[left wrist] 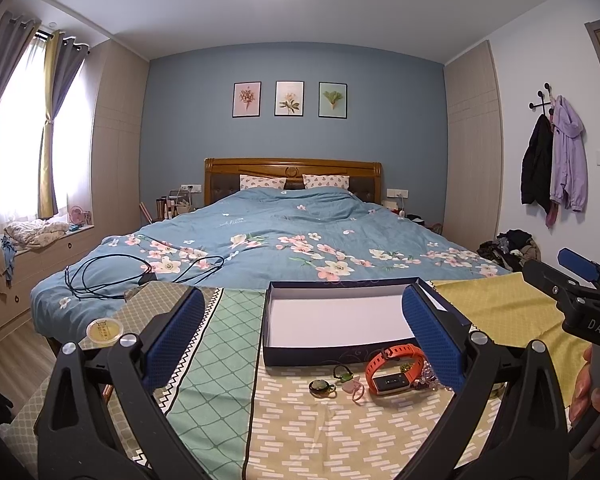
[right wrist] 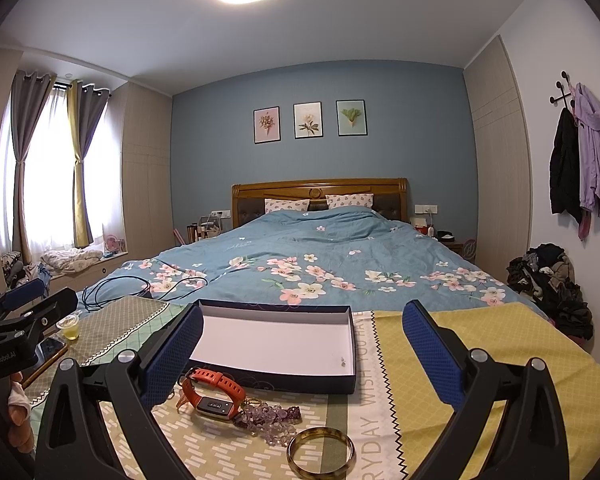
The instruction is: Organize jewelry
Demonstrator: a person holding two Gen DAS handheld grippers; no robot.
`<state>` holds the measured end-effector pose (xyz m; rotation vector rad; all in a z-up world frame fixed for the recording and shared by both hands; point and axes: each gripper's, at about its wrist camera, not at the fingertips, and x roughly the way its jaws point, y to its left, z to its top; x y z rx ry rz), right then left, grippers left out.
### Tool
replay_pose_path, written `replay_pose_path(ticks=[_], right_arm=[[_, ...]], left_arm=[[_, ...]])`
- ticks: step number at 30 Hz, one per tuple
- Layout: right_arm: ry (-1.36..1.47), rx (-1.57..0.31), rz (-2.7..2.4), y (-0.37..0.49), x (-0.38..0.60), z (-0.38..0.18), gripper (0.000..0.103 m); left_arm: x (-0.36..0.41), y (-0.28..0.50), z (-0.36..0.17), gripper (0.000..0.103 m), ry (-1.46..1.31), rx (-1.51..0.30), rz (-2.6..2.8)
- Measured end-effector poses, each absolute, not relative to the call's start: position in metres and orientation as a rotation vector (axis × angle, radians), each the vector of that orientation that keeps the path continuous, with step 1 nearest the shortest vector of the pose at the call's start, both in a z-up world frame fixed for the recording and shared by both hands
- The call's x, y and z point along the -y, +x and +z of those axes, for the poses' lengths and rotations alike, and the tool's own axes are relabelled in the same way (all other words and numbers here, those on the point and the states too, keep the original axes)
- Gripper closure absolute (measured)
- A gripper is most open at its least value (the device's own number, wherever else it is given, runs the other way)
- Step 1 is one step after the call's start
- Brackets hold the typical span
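A dark blue box (left wrist: 300,356) with a white inside lies open on the patterned cloth; it also shows in the right wrist view as the box (right wrist: 300,380). In front of it lie an orange watch (left wrist: 394,366), a green pendant (left wrist: 322,387), a small green ring piece (left wrist: 343,373) and a pink piece (left wrist: 354,389). The right wrist view shows the watch (right wrist: 214,394), purple beads (right wrist: 270,420) and a brown bangle (right wrist: 321,456). My left gripper (left wrist: 304,338) is open above the table, holding nothing. My right gripper (right wrist: 303,354) is open too, also empty.
A round yellow-lidded container (left wrist: 105,330) stands at the table's left, near a phone (right wrist: 51,347). The bed (left wrist: 284,240) with a black cable (left wrist: 112,276) lies behind the table. A person's hand (left wrist: 590,392) holds the right gripper's handle. Clothes (right wrist: 552,280) are piled at right.
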<state>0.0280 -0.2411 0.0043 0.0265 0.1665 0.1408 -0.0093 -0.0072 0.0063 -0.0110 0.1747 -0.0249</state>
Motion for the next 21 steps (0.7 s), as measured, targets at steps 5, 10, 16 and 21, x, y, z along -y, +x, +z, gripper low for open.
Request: replay_pose_path(ticks=[5, 10, 16, 21], right_arm=[[0.028, -0.168, 0.141, 0.0281, 0.2414, 0.0042, 0.007], [0.03, -0.173, 0.143, 0.0287, 0.2419, 0.0034, 0.007], [0.029, -0.179, 0.144, 0.0296, 0.2417, 0.0026, 0.007], [0.03, -0.181, 0.145, 0.0299, 0.2416, 0.0025, 0.007]], left_arm=[[0.0075, -0.0094, 0.0056, 0.006, -0.011, -0.178, -0.027], [0.008, -0.008, 0.0036, 0.006, -0.012, -0.184, -0.03], [0.0071, -0.0031, 0.0016, 0.006, -0.014, -0.196, -0.037], [0.0061, -0.0015, 0.0013, 0.006, -0.015, -0.201, -0.041]])
